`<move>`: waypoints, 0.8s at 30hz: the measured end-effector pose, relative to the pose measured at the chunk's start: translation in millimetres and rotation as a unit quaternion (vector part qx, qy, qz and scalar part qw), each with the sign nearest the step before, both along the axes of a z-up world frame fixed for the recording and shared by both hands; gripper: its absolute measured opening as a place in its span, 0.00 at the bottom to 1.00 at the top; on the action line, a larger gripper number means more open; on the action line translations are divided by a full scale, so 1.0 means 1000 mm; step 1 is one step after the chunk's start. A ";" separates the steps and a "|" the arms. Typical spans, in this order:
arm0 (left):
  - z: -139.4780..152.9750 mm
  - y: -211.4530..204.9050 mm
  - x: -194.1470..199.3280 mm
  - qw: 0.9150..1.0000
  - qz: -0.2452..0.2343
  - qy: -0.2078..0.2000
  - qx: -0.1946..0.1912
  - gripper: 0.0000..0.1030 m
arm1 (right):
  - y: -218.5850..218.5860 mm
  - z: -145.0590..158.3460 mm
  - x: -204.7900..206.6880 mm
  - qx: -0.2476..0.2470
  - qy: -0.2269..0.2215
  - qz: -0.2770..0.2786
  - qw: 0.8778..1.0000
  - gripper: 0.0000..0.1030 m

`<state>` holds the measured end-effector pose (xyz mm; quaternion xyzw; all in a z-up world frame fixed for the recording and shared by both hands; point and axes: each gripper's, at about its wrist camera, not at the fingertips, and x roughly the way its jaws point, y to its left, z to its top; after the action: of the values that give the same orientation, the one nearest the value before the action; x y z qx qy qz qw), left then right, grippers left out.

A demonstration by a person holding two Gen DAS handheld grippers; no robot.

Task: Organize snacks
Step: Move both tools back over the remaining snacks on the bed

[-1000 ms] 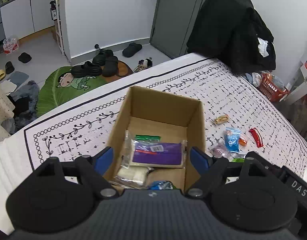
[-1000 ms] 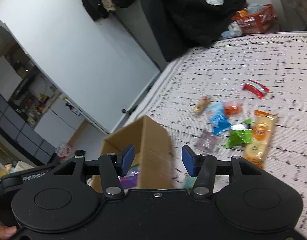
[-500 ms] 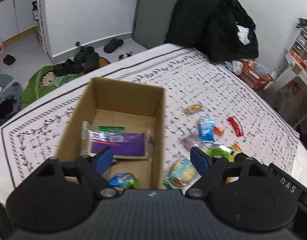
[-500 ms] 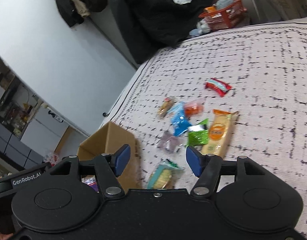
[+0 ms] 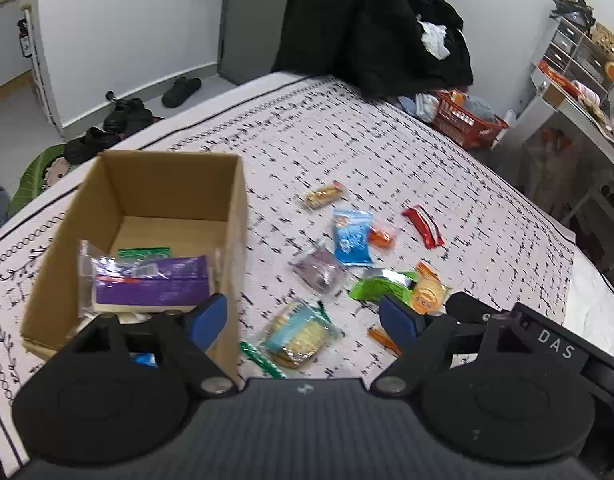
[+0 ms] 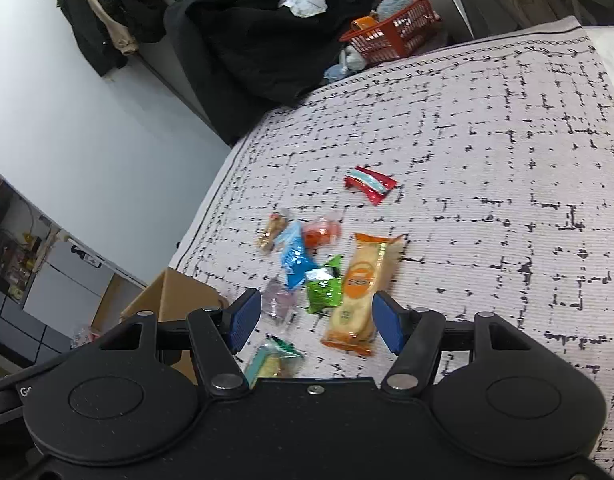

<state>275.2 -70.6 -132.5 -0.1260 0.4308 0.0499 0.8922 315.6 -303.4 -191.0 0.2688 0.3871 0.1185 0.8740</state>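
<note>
Cardboard box [image 5: 147, 216] held sorted snacks; both the left gripper [image 5: 303, 316] and right gripper [image 6: 315, 318] hovered wide open, empty, over loose packets [image 6: 359, 284].

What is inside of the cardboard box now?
In the cardboard box lies a purple packet on top, a green packet behind it, and pale wrappers beneath. The left tool covers the near corner, so anything there is hidden.

snacks [image 5: 349, 236] scattered beside box [image 5: 147, 184]
</note>
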 end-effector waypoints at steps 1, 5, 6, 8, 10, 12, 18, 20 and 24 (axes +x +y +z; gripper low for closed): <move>-0.001 -0.003 0.001 1.000 -0.003 0.001 0.000 0.78 | -0.002 -0.001 0.000 0.000 0.002 -0.001 1.000 0.60; -0.008 -0.014 0.005 1.000 -0.019 0.002 0.001 0.77 | -0.007 -0.007 0.003 0.010 0.014 -0.006 1.000 0.60; -0.011 -0.017 0.007 1.000 -0.022 0.004 0.001 0.77 | -0.008 -0.009 0.004 0.013 0.017 -0.007 1.000 0.60; -0.016 -0.021 0.010 1.000 -0.026 0.010 0.002 0.75 | -0.011 -0.012 0.005 0.022 0.024 -0.008 0.999 0.60; -0.022 -0.024 0.012 0.999 -0.028 0.016 0.004 0.73 | -0.013 -0.015 0.007 0.029 0.031 -0.010 0.999 0.59; -0.028 -0.025 0.014 0.999 -0.030 0.022 0.005 0.72 | -0.015 -0.019 0.009 0.036 0.038 -0.013 0.999 0.59; -0.047 -0.028 0.024 0.999 -0.034 0.040 0.008 0.64 | -0.019 -0.029 0.014 0.054 0.056 -0.017 0.997 0.58; -0.051 -0.033 0.026 0.998 -0.039 0.037 0.024 0.64 | -0.018 -0.032 0.016 0.057 0.061 -0.015 0.996 0.58; -0.061 -0.038 0.034 0.998 -0.044 0.048 0.028 0.64 | -0.019 -0.037 0.019 0.063 0.069 -0.014 0.996 0.58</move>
<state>309.3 -108.2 -193.2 -0.0798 0.4766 0.0286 0.8750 334.7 -322.2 -227.6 0.3361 0.4343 0.1111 0.8283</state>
